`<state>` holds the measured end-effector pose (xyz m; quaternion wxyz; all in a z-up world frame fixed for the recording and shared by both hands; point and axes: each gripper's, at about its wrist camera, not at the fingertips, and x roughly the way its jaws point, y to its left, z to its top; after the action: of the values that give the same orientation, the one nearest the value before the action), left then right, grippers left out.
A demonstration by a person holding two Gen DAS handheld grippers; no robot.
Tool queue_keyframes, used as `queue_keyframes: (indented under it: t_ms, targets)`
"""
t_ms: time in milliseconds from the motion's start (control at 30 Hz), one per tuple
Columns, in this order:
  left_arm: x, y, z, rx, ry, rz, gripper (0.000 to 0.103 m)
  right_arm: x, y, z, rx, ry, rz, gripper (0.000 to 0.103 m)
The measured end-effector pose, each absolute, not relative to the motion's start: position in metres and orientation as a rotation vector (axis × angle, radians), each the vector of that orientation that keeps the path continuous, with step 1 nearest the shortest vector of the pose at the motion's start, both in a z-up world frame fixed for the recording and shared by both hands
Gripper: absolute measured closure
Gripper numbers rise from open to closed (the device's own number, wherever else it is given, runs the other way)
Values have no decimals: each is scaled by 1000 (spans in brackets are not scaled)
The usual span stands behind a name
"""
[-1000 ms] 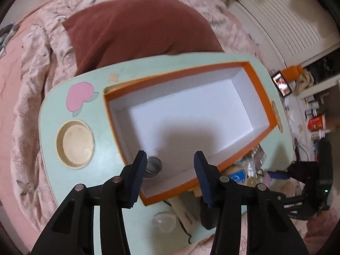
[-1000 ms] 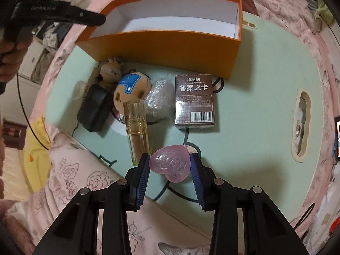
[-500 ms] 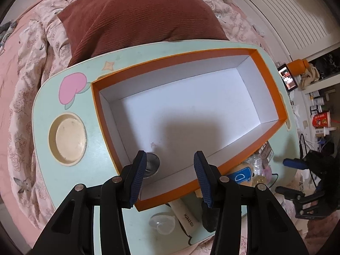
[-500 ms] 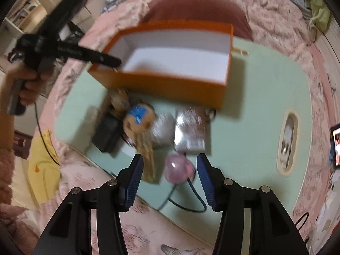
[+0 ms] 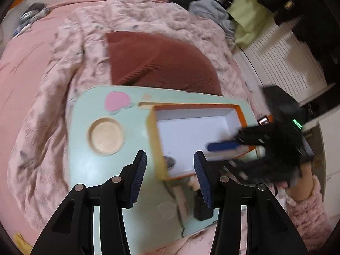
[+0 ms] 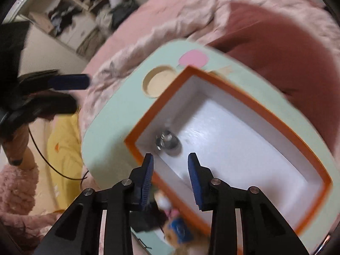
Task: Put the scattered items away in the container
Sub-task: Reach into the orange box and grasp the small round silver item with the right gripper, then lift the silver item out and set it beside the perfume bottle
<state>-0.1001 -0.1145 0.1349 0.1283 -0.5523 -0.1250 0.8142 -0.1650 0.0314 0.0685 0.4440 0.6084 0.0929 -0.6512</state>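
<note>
An orange box [image 5: 154, 140] with a white inside stands on the mint green lap table [image 5: 85, 165]. A small round metal item [image 6: 167, 142] lies in the box's near corner. My left gripper [image 5: 170, 157] hangs open and empty above that corner. My right gripper [image 6: 171, 157] hovers over the same end of the box, its jaws closing with nothing between them. In the left wrist view its blue pads [image 5: 225, 146] reach over the box's right end. A plush toy with a blue patch [image 6: 178, 229] and a black adapter [image 5: 201, 206] lie in front of the box.
A maroon pillow [image 5: 157, 63] and a pink quilt [image 5: 53, 106] lie behind the table. The table has a round cup hollow [image 5: 106, 136] at its left. A white tube [image 5: 184, 204] lies on the table's front edge. A hand in a fluffy pink sleeve [image 5: 306, 208] holds the right gripper.
The right gripper opened around the pink heart, left it on the table, then swung up over the box. The left gripper drew back and up from the box.
</note>
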Motion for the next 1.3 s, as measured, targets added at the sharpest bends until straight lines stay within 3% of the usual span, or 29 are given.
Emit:
queue_keyframes:
  t_ms: [267, 467, 600, 800, 1033, 1300]
  targets:
    - [-84, -154, 108, -1647, -463, 2365, 55, -191, -14, 19, 1631, 231, -1459, 70]
    - [-82, -158, 97, -1659, -499, 2338, 55, -192, -19, 12, 1689, 208, -1449, 88]
    - [-81, -156, 95, -1654, -501, 2328, 55, -191, -4, 21, 1684, 216, -1522, 88]
    - [-79, -152, 93, -1654, -499, 2327, 55, -197, 44, 58, 1612, 34, -1629, 88]
    - [-68, -134, 93, -1639, -474, 2295, 55, -146, 111, 116, 1473, -52, -1717, 88]
    - [-71, -105, 71, -1675, -426, 2282, 55, -66, 125, 77, 1547, -60, -1656, 88]
